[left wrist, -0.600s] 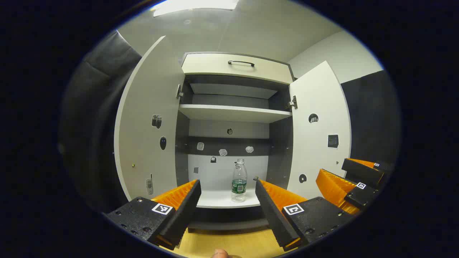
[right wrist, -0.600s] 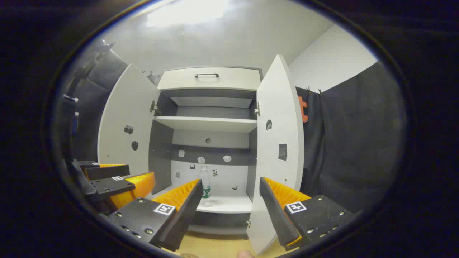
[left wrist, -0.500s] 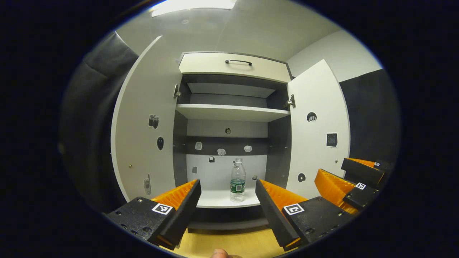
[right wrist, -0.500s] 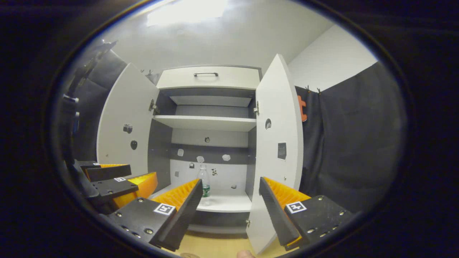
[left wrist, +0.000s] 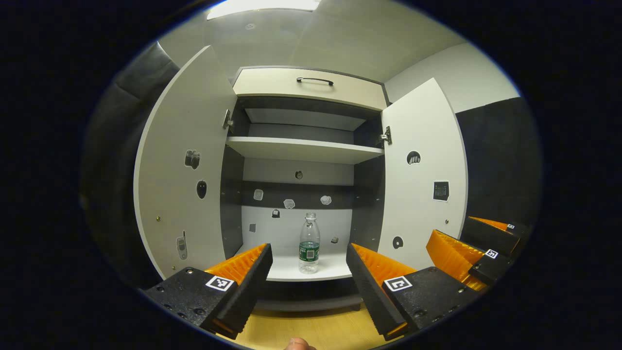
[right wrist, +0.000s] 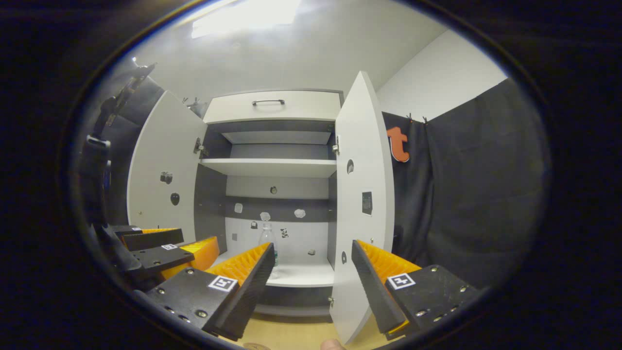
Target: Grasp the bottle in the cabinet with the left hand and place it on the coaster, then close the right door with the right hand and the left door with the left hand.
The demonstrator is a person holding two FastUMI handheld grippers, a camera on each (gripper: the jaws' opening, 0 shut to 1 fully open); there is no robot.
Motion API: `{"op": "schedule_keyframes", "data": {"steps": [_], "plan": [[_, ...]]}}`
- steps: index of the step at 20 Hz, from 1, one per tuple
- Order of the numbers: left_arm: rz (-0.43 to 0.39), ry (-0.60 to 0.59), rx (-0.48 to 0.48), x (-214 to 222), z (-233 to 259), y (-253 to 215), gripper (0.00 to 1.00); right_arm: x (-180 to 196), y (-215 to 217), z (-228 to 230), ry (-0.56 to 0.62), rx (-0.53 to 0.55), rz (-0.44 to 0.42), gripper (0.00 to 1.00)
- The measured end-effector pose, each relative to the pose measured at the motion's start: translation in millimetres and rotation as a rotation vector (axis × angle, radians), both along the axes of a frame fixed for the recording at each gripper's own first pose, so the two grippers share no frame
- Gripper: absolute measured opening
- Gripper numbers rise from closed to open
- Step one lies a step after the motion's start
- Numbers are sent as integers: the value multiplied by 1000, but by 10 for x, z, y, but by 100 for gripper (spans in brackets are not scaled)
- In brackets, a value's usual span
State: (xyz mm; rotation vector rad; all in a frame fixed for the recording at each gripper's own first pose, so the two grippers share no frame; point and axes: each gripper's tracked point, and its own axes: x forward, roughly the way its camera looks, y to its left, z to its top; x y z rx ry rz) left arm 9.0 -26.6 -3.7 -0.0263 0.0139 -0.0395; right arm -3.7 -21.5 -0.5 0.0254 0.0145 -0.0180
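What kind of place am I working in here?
Probably a staged recording booth, not a real kitchen: a white cabinet with both doors open, one lone bottle on its lower shelf, black cloth hung over the wall.

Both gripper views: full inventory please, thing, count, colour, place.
clear plastic bottle with green label: 1, clear/green, upright on the cabinet's bottom shelf.
white cabinet: 1, white shelves, grey interior, ahead.
left door: 1, white, swung open.
right door: 1, white, swung open.
top drawer with dark handle: 1, cream, above the shelves.
small stickers: several, on back panel and both doors.
wooden surface: 1, tan, below the cabinet.
left gripper: 1, orange/black, open, short of the bottle.
right gripper: 1, orange/black, open.
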Motion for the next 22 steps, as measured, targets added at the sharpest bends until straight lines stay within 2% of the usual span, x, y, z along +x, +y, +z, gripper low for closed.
{"op": "schedule_keyframes", "data": {"steps": [6,10,18,22], "plan": [[22,0,8,54,-12,27,96,61,17,0,-11,-4,21,96],[6,43,19,142,-137,-21,96,87,8,-66,6,30,29,96],[-4,51,3,468,-217,21,96,48,-174,-57,1,30,-11,96],[-26,47,-20,805,-224,54,96,-42,-358,-81,8,29,-67,96]]}}
